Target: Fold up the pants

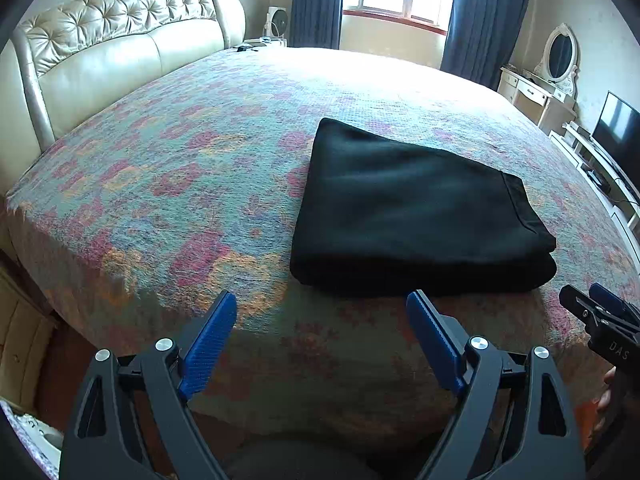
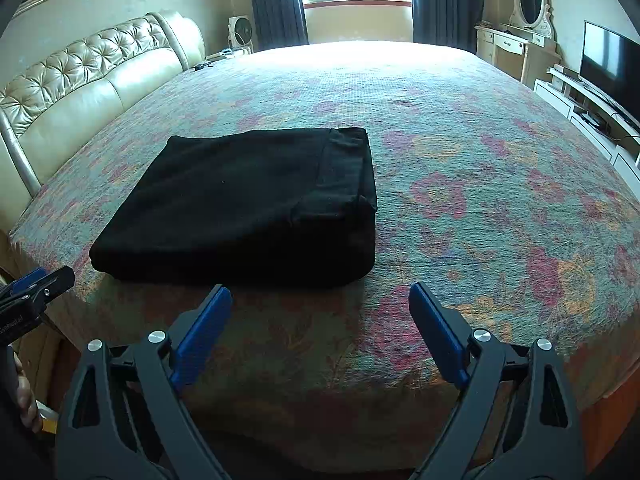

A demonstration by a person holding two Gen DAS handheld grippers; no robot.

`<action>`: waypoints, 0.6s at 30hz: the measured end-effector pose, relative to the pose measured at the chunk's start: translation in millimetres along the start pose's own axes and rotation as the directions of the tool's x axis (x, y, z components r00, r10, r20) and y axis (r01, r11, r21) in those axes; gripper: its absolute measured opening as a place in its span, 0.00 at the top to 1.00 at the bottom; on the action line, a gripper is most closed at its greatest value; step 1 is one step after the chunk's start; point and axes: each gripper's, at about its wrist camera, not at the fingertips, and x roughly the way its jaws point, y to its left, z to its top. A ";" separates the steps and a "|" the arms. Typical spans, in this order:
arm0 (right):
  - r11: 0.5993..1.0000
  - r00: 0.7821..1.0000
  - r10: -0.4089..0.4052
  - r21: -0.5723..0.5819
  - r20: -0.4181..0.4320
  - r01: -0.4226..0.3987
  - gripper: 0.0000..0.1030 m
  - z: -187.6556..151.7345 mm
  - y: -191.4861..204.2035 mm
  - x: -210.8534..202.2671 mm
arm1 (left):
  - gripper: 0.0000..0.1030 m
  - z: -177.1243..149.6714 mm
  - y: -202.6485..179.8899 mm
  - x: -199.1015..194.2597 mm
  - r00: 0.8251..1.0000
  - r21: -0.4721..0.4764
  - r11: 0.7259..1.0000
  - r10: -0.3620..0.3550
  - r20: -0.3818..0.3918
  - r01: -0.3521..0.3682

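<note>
Left gripper (image 1: 322, 300): fingers spread, nothing between them, hanging over the near edge of the bed (image 1: 160, 184). Black pants (image 1: 412, 208) lie folded into a compact rectangle near that edge, flat on the floral bedspread. Right gripper (image 2: 320, 292): fingers spread too, empty, just short of the stack. We judge folding done; if tidying, we'd square the loose right-hand layers without dragging the stack.
</note>
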 end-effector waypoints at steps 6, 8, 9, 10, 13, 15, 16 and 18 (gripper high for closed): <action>1.000 1.000 0.000 0.008 -0.019 0.000 0.12 -1.6 -1.6 5.5 | 0.17 -4.3 -2.9 1.4 1.000 0.005 1.000 -0.002 -0.017 0.002; 1.000 1.000 0.002 0.013 -0.027 -0.002 0.12 -2.4 -3.1 7.4 | 0.17 -5.3 -2.7 1.7 1.000 0.003 1.000 0.000 -0.020 0.000; 1.000 0.999 0.006 0.018 -0.032 -0.005 0.12 -2.6 -4.3 8.6 | 0.17 -5.3 -2.7 1.3 1.000 0.001 1.000 -0.002 -0.020 0.002; 1.000 0.999 0.008 0.023 -0.036 -0.007 0.12 -2.9 -4.8 9.4 | 0.17 -5.6 -2.7 0.9 1.000 -0.001 1.000 -0.003 -0.019 0.003; 0.999 0.999 0.014 0.033 -0.044 -0.012 0.12 -3.8 -5.4 10.8 | 0.17 -5.4 -3.0 0.5 1.000 0.001 1.000 -0.008 -0.020 0.008; 0.999 0.999 0.014 0.031 -0.046 -0.012 0.12 -3.9 -5.0 11.3 | 0.17 -5.3 -3.8 0.1 1.000 0.006 1.000 -0.011 -0.022 0.011; 1.000 0.999 0.014 0.029 -0.046 -0.012 0.12 -4.1 -4.6 11.3 | 0.17 -4.9 -4.8 0.4 1.000 0.006 1.000 -0.016 -0.023 0.016; 0.999 0.999 0.014 0.029 -0.047 -0.013 0.12 -4.7 -4.4 11.5 | 0.17 -4.9 -6.1 0.1 1.000 0.004 1.000 -0.021 -0.023 0.021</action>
